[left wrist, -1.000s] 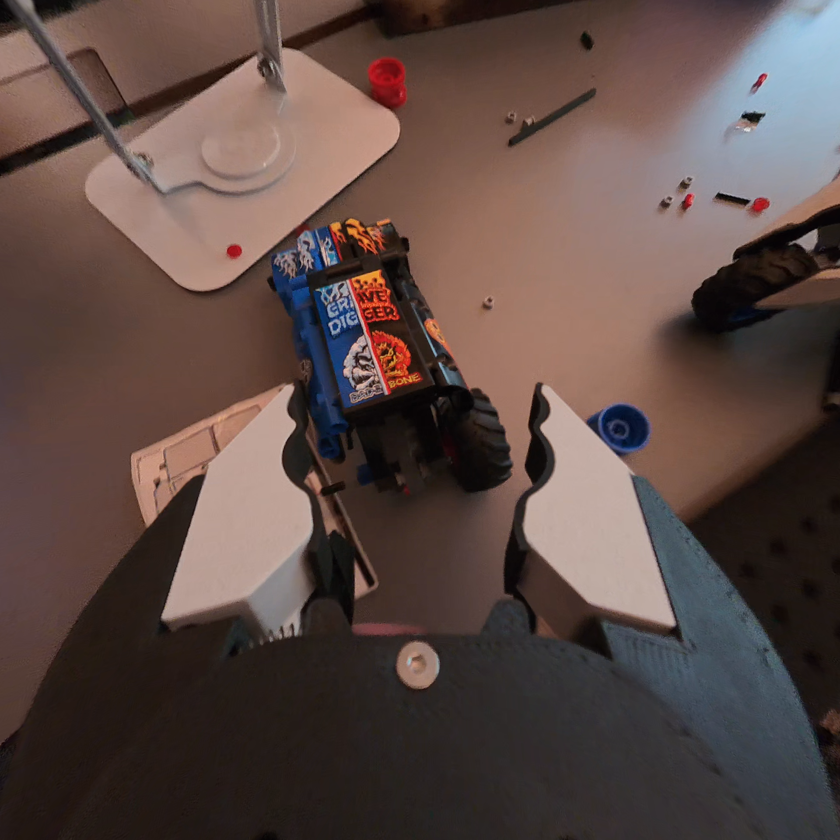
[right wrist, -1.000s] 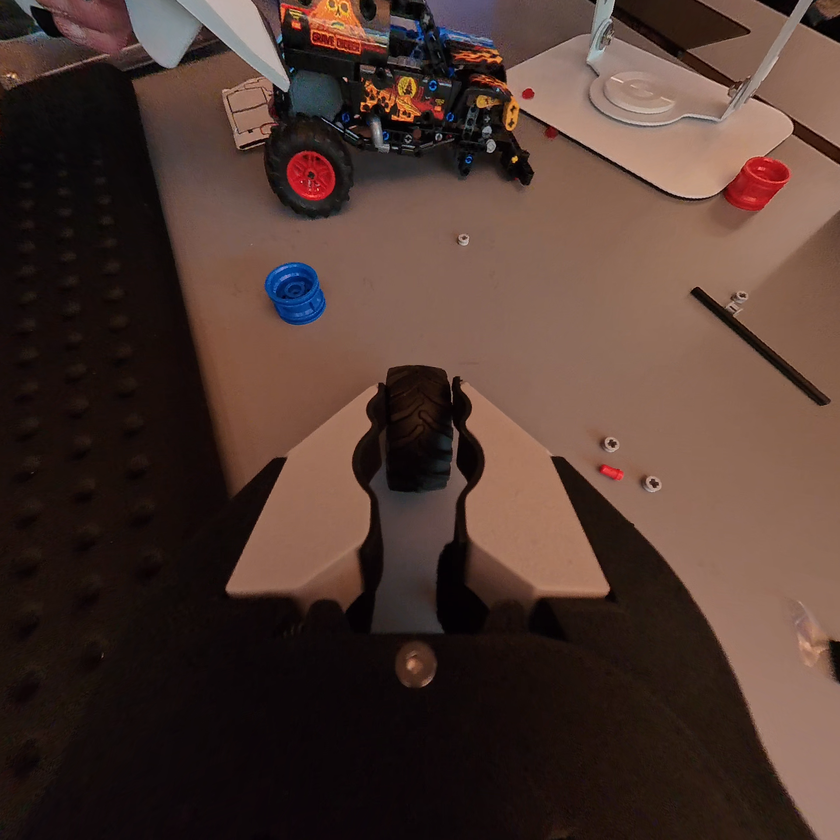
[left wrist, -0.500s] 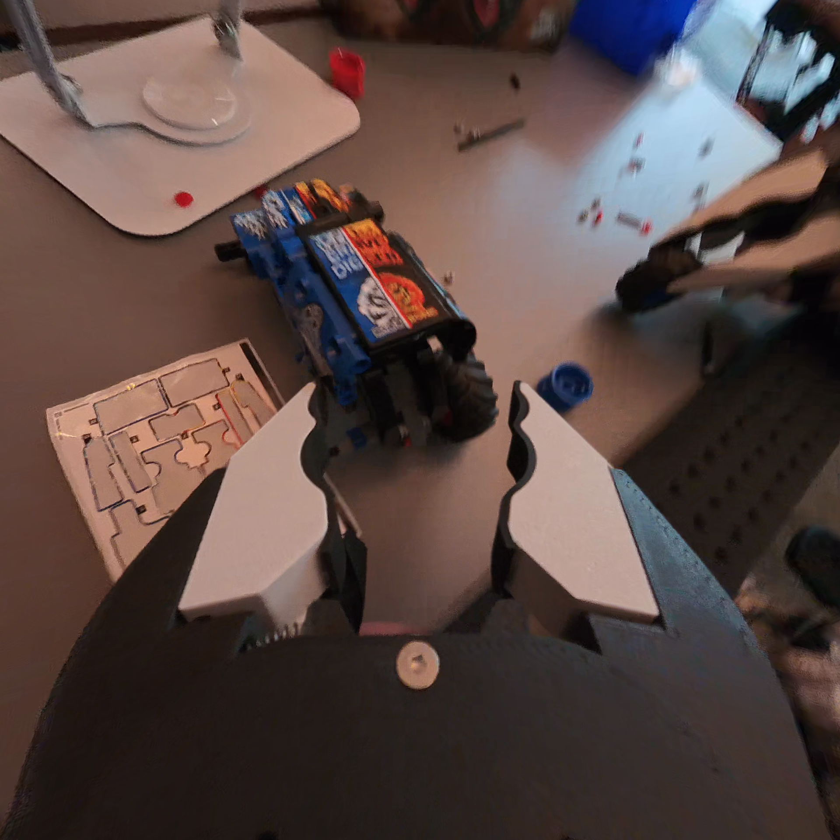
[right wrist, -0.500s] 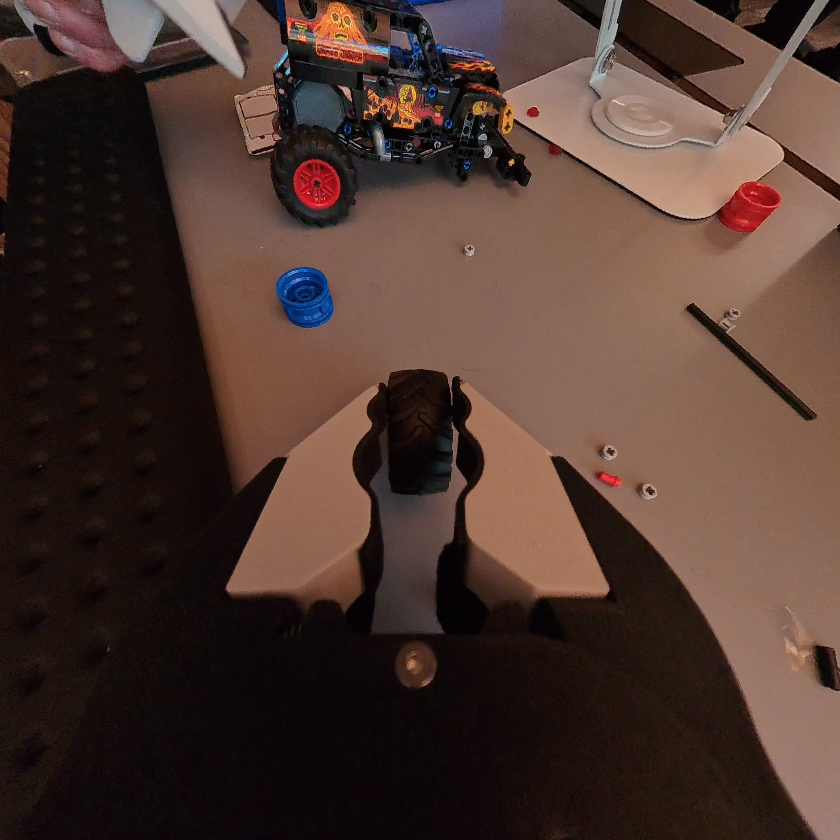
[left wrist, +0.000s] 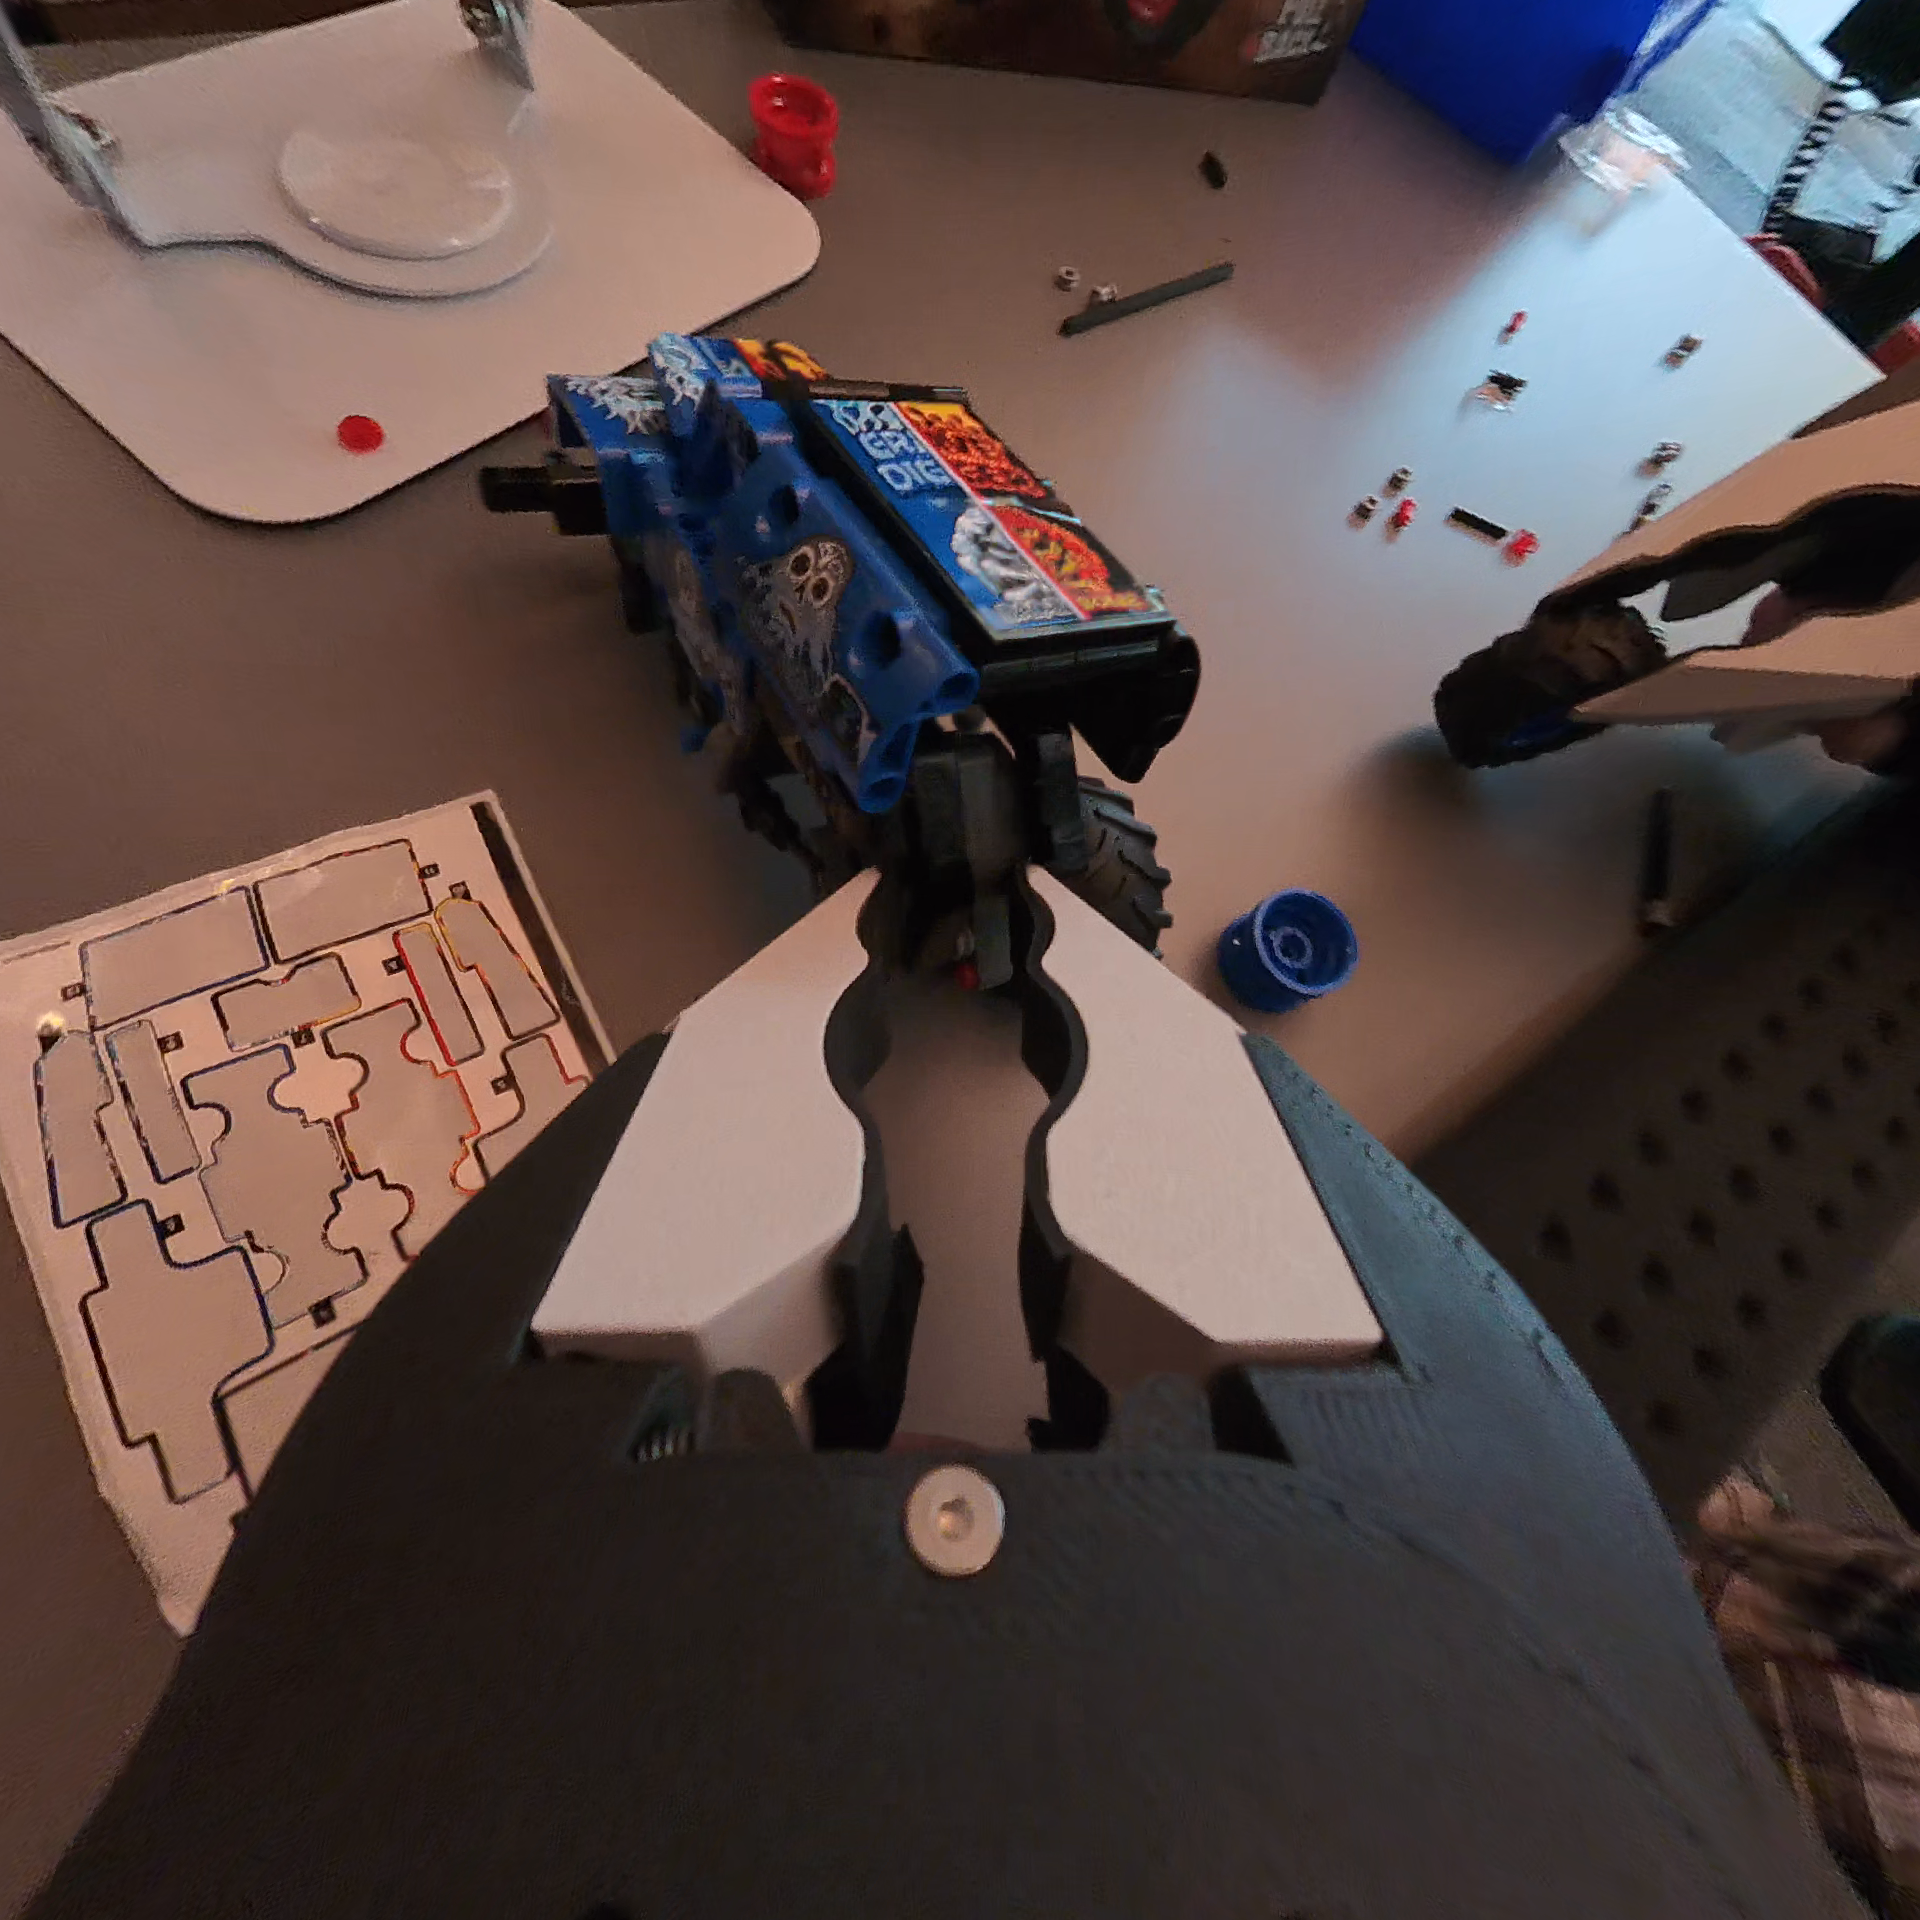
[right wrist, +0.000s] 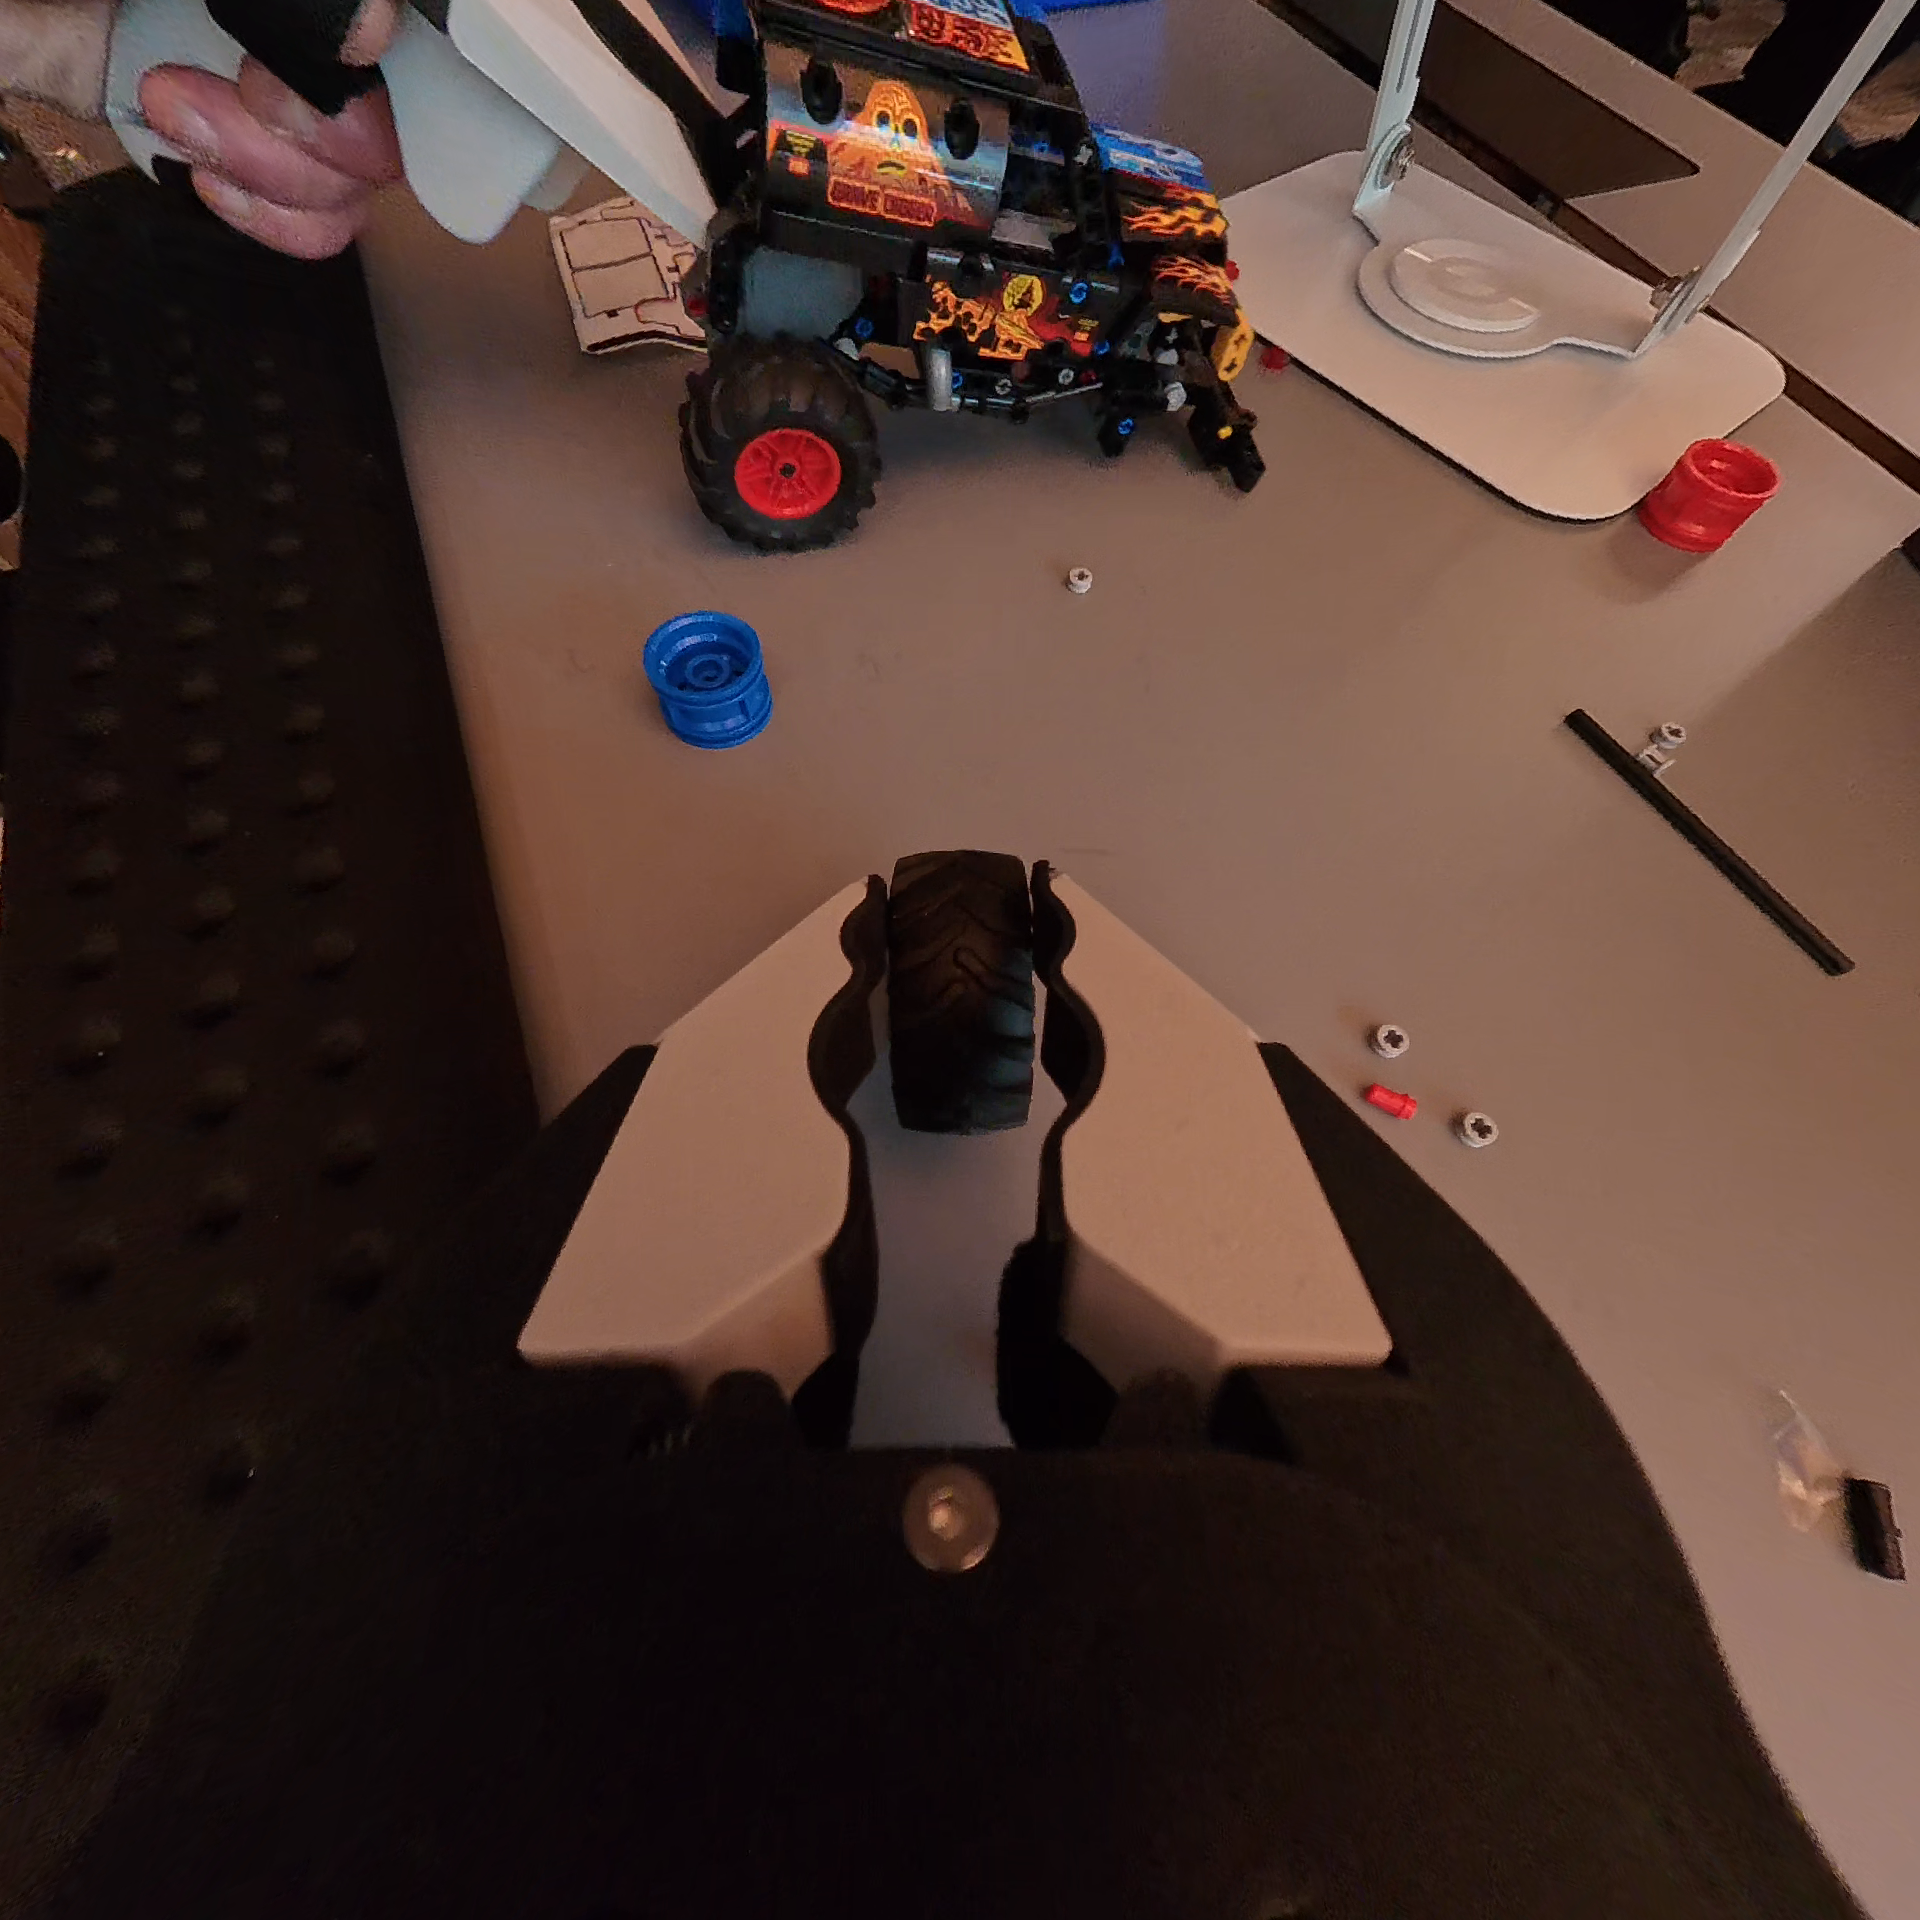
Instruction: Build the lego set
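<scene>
Left wrist view, item one: our left gripper, jaws drawn narrow around the dark rear chassis of the monster truck. We judge this grip steadies the model so a wheel can be pressed on; whether the pads truly pinch is hard to tell.

Item two: truck, on the grey table, one rear wheel with a red rim fitted; its front end sits low, with no wheel seen there.

Item three: our right gripper, clamped on a black tyre, tread facing forward, held well apart from the truck. We judge it is carried as the next wheel.

Item four: loose blue rim, near the truck, and loose red rim beside the white stand base, likely awaiting tyres.

Item five: used sticker sheet, flat beside the truck.

Item six: black axle rod and small pins, scattered.
</scene>
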The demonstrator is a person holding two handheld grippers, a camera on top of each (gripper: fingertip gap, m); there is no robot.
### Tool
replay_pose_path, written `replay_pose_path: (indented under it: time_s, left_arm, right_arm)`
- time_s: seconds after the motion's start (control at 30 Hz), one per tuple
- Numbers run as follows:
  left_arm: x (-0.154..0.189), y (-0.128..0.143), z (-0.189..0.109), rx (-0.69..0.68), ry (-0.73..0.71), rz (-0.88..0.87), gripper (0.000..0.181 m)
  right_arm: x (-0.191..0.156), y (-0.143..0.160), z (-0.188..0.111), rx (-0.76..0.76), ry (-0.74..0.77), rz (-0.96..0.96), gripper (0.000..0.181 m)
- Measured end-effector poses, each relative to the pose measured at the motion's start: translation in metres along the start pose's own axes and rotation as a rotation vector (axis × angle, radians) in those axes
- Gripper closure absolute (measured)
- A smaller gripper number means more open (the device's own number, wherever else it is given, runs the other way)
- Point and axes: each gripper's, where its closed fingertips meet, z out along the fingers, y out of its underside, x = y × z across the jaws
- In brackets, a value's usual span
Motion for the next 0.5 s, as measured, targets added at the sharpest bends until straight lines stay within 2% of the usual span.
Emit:
replay_pose_path:
  time_s: [0.27, 0.3, 0.37, 0.5]
  left_arm:
    - [0.014, 0.002, 0.005, 0.021, -0.014, -0.026, 0.16]
    - [0.02, 0.003, 0.004, 0.027, 0.005, -0.042, 0.158]
    - [0.036, 0.005, 0.004, 0.043, 0.068, -0.093, 0.142]
    - [0.05, 0.011, 0.002, 0.027, 0.076, -0.073, 0.134]
  right_arm:
    - [-0.001, -0.003, -0.002, 0.015, 0.0, -0.01, 0.157]
    - [-0.001, -0.003, -0.002, 0.015, -0.001, -0.011, 0.157]
    - [-0.001, -0.003, -0.002, 0.016, -0.002, -0.01, 0.157]
    - [-0.002, -0.003, -0.002, 0.019, -0.008, -0.003, 0.157]
